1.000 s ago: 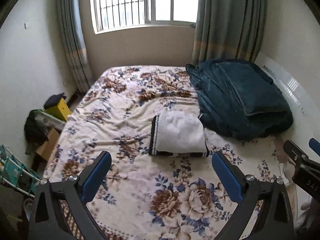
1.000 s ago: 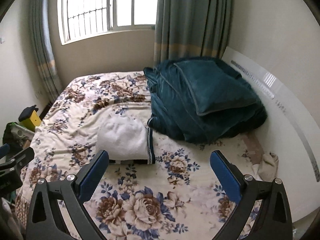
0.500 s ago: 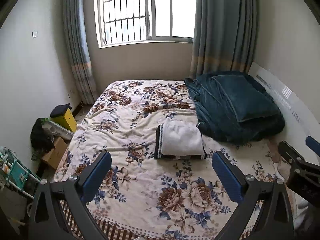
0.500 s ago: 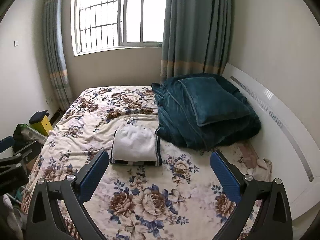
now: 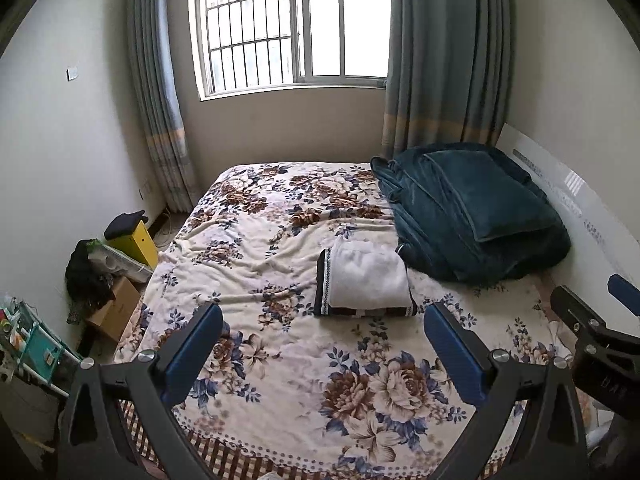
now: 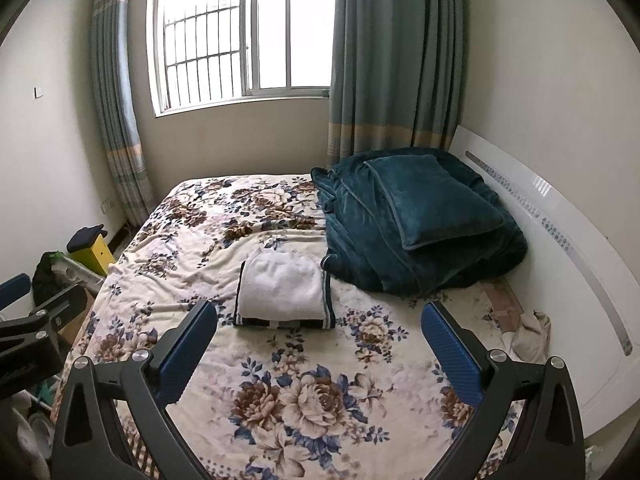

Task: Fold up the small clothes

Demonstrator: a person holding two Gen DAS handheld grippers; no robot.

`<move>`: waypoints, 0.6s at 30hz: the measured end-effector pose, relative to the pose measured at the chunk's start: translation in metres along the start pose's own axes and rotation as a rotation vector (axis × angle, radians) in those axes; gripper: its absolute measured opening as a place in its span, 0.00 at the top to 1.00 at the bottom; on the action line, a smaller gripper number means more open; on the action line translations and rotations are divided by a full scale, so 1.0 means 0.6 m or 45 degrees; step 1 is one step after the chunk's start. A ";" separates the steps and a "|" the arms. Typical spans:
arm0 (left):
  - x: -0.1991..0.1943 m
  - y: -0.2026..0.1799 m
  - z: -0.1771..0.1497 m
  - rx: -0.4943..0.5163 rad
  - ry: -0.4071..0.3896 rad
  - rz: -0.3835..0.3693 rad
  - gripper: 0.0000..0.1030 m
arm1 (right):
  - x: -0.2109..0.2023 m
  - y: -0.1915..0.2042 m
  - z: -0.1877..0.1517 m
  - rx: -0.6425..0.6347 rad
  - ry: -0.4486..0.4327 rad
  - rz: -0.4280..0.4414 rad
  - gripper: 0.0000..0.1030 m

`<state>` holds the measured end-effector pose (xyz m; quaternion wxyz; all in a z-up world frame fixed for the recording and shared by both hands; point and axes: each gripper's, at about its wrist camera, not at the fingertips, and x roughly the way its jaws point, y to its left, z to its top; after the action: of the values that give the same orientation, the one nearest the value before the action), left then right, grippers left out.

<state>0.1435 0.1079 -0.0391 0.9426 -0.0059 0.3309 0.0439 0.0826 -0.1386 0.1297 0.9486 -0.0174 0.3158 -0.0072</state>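
Far left, floor clutter by the wall: teal wire rack point(image 5: 28, 344), brown cardboard box point(image 5: 116, 312), black bag point(image 5: 86, 274), yellow box with a dark cloth on top point(image 5: 134, 236). Grey-blue striped curtain point(image 5: 158, 92) left of the barred window point(image 5: 292, 24), a matching curtain on its right. Bed with cream fleece blanket printed with brown and blue flowers point(image 5: 280, 360) fills the room, rumpled near the middle. Left gripper point(image 5: 322, 346), black frame with blue pads, spread wide above the near bed edge, holding nothing. Folded white garment with dark patterned trim point(image 5: 366, 280) lies flat mid-bed, just beside the heaped dark teal plush blanket point(image 5: 472, 212) with a pillow on top. Right gripper point(image 6: 320, 340) likewise wide apart, nothing held. White headboard panel point(image 6: 560, 248) along the right wall; beige crumpled cloth point(image 6: 530, 334) beside it.
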 end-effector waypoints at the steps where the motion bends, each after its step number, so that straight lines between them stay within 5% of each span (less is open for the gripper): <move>1: 0.000 0.000 0.000 -0.002 0.001 0.002 0.00 | 0.002 -0.001 -0.001 0.000 0.003 0.001 0.00; 18: -0.009 -0.005 -0.009 0.010 0.028 -0.010 0.00 | 0.006 -0.006 -0.012 0.002 0.036 0.044 0.00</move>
<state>0.1361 0.1044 -0.0398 0.9392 -0.0038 0.3413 0.0389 0.0813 -0.1422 0.1219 0.9440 -0.0109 0.3295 0.0087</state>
